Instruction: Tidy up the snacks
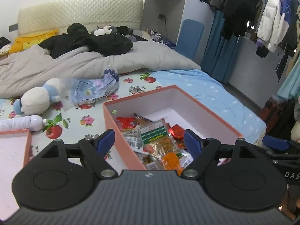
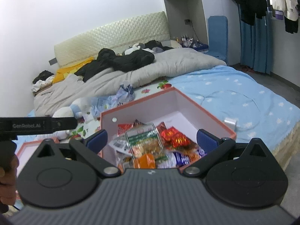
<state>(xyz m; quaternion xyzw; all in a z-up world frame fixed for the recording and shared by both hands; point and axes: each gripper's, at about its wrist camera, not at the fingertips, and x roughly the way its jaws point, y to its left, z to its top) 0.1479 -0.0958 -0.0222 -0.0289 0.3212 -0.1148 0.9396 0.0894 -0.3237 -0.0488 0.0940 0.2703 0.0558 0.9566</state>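
Snacks sit piled in the pink box (image 1: pixel 206 110), both grippers released above it.
Left wrist view: your left gripper (image 1: pixel 149 140) is spread wide and empty, snack packets (image 1: pixel 159 140) just ahead below its fingers. Right wrist view: your right gripper (image 2: pixel 151 139) is likewise released, packets (image 2: pixel 148 144) directly beneath, box wall (image 2: pixel 142 108) beyond.

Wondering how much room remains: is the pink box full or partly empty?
Partly empty. Snack packets pile at the near end of the pink box, while its far end shows bare white floor.

Bed (image 1: pixel 215 86) carries box (image 1: pixel 215 121), lid (image 1: pixel 13 150), plush (image 1: pixel 37 99), bottle (image 1: pixel 20 123).
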